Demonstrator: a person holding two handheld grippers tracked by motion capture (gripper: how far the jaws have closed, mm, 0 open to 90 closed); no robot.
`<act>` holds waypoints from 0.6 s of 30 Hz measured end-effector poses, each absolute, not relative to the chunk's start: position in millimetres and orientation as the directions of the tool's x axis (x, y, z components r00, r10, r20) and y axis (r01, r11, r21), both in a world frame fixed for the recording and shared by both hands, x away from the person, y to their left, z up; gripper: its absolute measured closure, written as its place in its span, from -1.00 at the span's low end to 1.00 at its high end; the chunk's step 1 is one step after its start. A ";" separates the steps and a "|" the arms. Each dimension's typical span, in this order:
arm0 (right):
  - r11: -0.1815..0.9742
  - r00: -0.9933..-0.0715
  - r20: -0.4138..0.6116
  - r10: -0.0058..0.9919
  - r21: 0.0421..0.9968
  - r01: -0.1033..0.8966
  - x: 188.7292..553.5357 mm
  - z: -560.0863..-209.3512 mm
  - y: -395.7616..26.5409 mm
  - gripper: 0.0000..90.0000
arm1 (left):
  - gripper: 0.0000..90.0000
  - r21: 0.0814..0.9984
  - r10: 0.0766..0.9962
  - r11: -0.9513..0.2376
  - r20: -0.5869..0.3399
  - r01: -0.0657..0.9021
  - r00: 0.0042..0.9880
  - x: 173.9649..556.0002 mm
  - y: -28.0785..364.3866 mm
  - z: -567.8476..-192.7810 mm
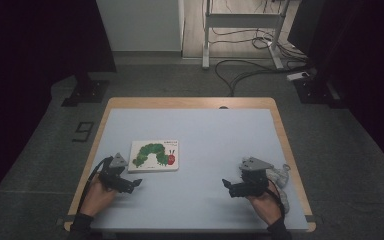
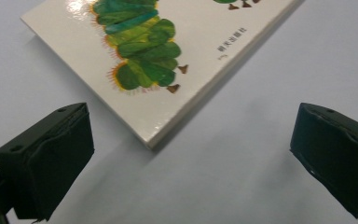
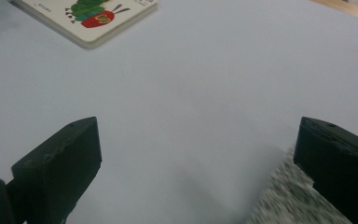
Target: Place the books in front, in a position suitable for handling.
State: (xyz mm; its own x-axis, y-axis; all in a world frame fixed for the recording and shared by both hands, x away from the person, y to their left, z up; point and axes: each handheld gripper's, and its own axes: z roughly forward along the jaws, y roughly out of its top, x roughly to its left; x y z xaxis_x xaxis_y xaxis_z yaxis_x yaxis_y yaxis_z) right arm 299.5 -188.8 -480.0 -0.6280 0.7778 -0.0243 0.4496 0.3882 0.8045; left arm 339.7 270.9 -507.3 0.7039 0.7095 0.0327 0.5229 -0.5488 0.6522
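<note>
A big table (image 1: 195,210) with a pale blue top sits in the middle of the room. A picture book (image 1: 154,155) with a green caterpillar lies flat on the left part of it. A small grey cloth (image 1: 279,176) lies near the right edge.

The left hand (image 1: 98,195) comes in from the bottom and rests low on the table. Its left gripper (image 1: 135,183) points right, just beside the book's near corner, not touching it. The jaws stand wide apart and hold nothing.

The right hand (image 1: 264,202) rests low too. Its right gripper (image 1: 227,185) points left, well apart from the book, next to the cloth. Its jaws stand wide and hold nothing.
</note>
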 end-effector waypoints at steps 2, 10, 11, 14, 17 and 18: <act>0.395 -0.641 -0.026 0.767 0.807 0.439 303.3 -482.5 -179.9 -0.99 | -1.00 0.660 0.707 -0.541 0.023 0.521 0.706 343.6 273.1 -509.2; 0.416 -0.680 -0.021 0.733 0.804 0.424 315.8 -491.9 -150.1 -0.99 | -1.00 0.645 0.699 -0.564 0.040 0.516 0.714 352.0 272.9 -519.0; 0.420 -0.686 -0.022 0.728 0.804 0.420 317.5 -493.2 -146.1 -0.99 | -1.00 0.643 0.698 -0.565 0.039 0.517 0.715 352.8 272.5 -520.2; 0.429 -0.700 -0.021 0.714 0.803 0.414 322.6 -497.1 -134.6 -0.99 | -1.00 0.637 0.697 -0.568 0.035 0.522 0.716 355.0 271.9 -523.2; 0.434 -0.709 -0.018 0.704 0.802 0.410 327.7 -500.6 -125.0 -0.99 | -1.00 0.641 0.694 -0.561 0.021 0.523 0.719 356.1 271.6 -524.8; 0.434 -0.712 -0.016 0.702 0.802 0.411 329.5 -501.6 -122.7 -0.99 | -1.00 0.643 0.692 -0.562 0.020 0.521 0.722 356.3 271.3 -525.1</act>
